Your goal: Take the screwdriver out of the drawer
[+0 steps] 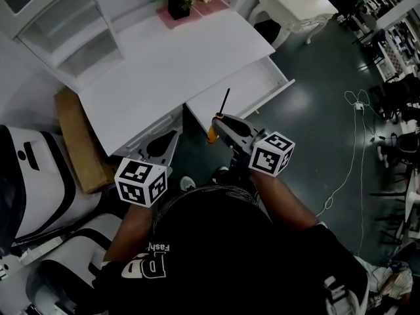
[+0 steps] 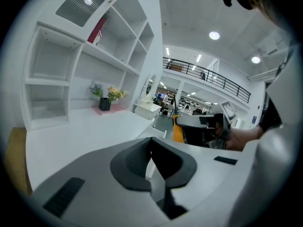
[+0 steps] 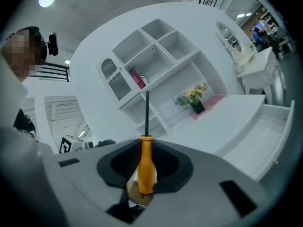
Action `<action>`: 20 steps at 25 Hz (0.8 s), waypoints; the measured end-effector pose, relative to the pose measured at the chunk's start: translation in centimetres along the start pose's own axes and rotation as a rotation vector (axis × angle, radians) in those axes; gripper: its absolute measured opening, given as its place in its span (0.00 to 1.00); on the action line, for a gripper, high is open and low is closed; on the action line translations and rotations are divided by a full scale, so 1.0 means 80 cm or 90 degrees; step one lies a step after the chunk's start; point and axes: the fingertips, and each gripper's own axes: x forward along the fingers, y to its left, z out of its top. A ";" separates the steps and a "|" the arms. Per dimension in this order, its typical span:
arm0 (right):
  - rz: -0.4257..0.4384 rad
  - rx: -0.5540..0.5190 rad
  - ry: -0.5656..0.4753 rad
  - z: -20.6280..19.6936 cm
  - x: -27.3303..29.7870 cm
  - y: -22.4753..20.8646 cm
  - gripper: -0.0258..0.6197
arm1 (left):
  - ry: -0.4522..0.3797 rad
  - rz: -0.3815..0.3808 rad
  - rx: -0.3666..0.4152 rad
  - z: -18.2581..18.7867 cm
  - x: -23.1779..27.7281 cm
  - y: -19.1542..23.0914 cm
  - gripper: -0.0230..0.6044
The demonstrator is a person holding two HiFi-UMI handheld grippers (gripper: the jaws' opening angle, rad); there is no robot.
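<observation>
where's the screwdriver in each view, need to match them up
Head view: near centre, the screwdriver stands with its orange handle down and shaft up.
Left gripper view: right of centre, only the orange handle shows.
Right gripper view: lower centre, handle between the jaws, shaft pointing up.
Shared landmark: the black flower pot.

One left hand-held gripper [image 2: 152, 164] and one right hand-held gripper [image 1: 219, 121] are showing, two in all, along with one screwdriver [image 3: 146, 167]. One bench [image 1: 164, 64] is carrying one flower pot [image 1: 178, 6], with one drawer [image 1: 246, 87].
</observation>
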 end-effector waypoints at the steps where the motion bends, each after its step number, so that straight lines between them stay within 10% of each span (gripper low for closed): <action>1: 0.003 0.010 -0.004 -0.001 -0.005 0.001 0.16 | -0.005 -0.006 -0.007 0.001 0.000 -0.004 0.06; 20: 0.001 0.068 -0.083 -0.004 -0.176 0.032 0.16 | -0.012 -0.077 0.021 -0.017 0.023 -0.158 0.06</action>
